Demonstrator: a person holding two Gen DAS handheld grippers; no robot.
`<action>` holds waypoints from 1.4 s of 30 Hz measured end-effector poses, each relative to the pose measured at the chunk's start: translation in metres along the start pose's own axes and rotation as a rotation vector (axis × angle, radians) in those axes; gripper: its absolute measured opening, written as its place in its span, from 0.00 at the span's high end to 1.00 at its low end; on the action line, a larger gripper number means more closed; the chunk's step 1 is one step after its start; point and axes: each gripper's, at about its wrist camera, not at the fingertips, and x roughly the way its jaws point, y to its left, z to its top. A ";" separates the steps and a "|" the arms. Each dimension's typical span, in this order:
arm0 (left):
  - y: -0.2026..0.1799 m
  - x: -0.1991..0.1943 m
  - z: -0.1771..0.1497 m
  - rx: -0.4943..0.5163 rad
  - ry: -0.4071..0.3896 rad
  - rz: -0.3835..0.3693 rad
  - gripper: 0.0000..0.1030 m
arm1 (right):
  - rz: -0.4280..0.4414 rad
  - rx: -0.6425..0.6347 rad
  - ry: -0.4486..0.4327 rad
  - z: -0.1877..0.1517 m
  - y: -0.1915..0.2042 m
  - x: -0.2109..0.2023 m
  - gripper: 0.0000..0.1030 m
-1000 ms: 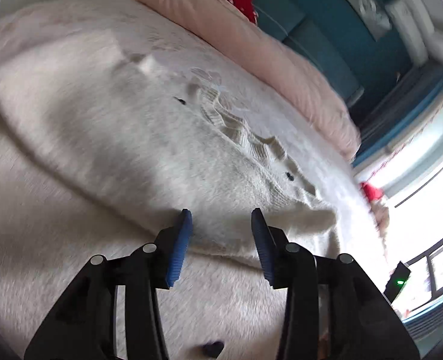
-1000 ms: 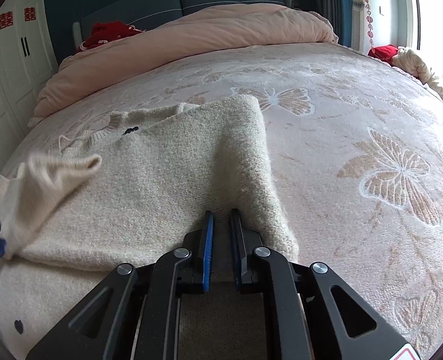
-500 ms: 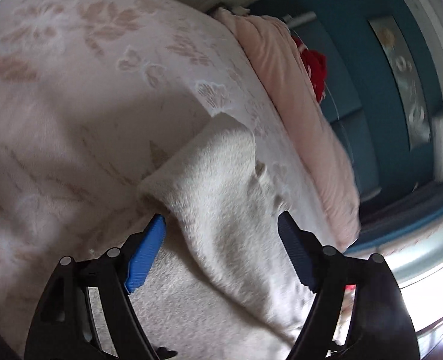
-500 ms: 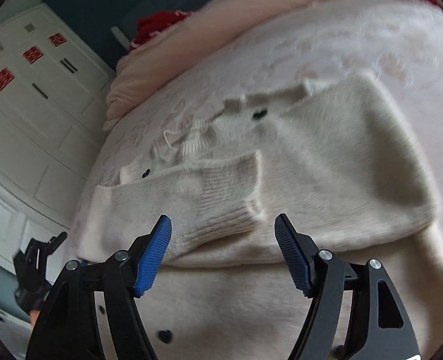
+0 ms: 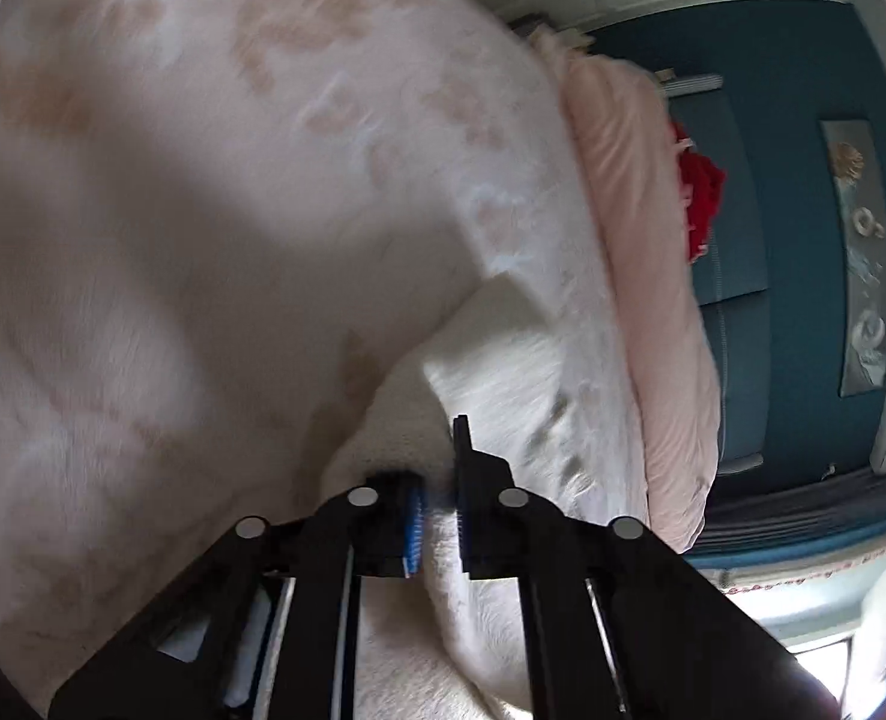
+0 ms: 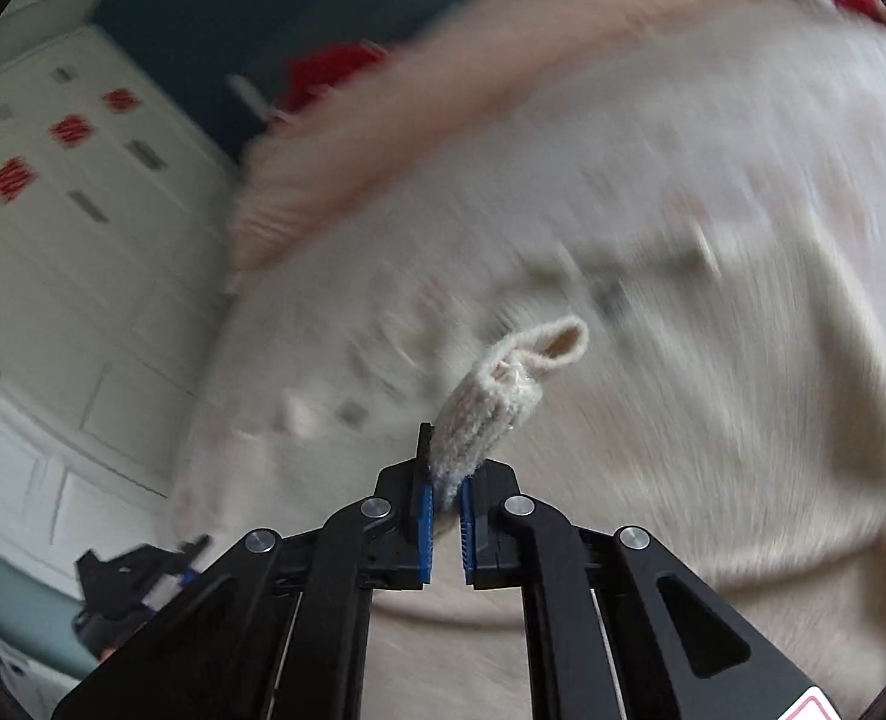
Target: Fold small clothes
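A cream knit sweater [image 6: 713, 420] lies on the bed. My right gripper [image 6: 443, 510] is shut on its ribbed sleeve cuff [image 6: 503, 396], which sticks up out of the jaws. My left gripper [image 5: 437, 516] is shut on a folded edge of the same sweater [image 5: 503, 372] near the side of the bed. The left gripper also shows at the lower left of the right wrist view [image 6: 137, 576]. The right wrist view is blurred by motion.
The bed has a pale floral bedspread [image 5: 203, 210]. A pink duvet [image 5: 653, 300] and a red item [image 5: 701, 198] lie by the blue headboard [image 5: 791, 180]. White cabinets [image 6: 53, 240] stand to the left of the bed.
Both grippers were open half a second ago. The right gripper has shut on the sleeve cuff and lifted it. The left gripper has shut on the sweater's edge.
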 end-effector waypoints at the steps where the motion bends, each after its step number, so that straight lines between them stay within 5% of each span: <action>1: -0.010 -0.007 -0.002 0.049 -0.022 -0.008 0.94 | 0.023 -0.059 -0.070 0.014 0.015 -0.022 0.94; 3: -0.016 -0.009 -0.011 0.097 -0.017 -0.012 0.94 | 0.029 -0.127 -0.159 0.027 0.022 -0.054 0.94; 5: -0.015 -0.001 -0.023 0.134 0.014 0.004 0.94 | -0.054 -0.136 -0.154 0.027 -0.008 -0.059 0.94; 9: -0.005 0.023 -0.051 0.194 0.063 0.085 0.94 | -0.311 0.038 0.141 -0.019 -0.126 0.009 0.95; 13: -0.003 0.027 -0.062 0.261 0.036 0.113 0.94 | -0.185 0.103 0.054 -0.021 -0.135 -0.014 0.95; 17: -0.002 0.027 -0.065 0.320 0.020 0.100 0.94 | -0.239 0.086 0.095 -0.031 -0.153 0.002 0.96; 20: 0.000 0.028 -0.072 0.411 -0.009 0.090 0.92 | -0.180 0.136 0.078 -0.033 -0.164 0.001 0.95; 23: 0.006 0.027 -0.073 0.428 -0.031 0.046 0.92 | -0.233 0.129 0.044 -0.037 -0.150 -0.023 0.89; 26: 0.008 0.026 -0.076 0.441 -0.049 0.030 0.92 | -0.343 0.067 -0.087 -0.038 -0.117 -0.056 0.82; 28: 0.008 0.027 -0.077 0.447 -0.053 0.025 0.91 | -0.279 0.020 -0.102 -0.033 -0.086 -0.056 0.82; 35: 0.012 0.027 -0.075 0.438 -0.056 -0.004 0.91 | 0.041 -0.263 0.253 -0.055 0.079 0.098 0.87; 38: 0.015 0.027 -0.076 0.444 -0.063 -0.013 0.91 | 0.052 -0.273 0.345 -0.069 0.116 0.162 0.88; 42: 0.017 0.029 -0.077 0.452 -0.067 -0.019 0.91 | 0.016 -0.252 0.371 -0.061 0.096 0.190 1.00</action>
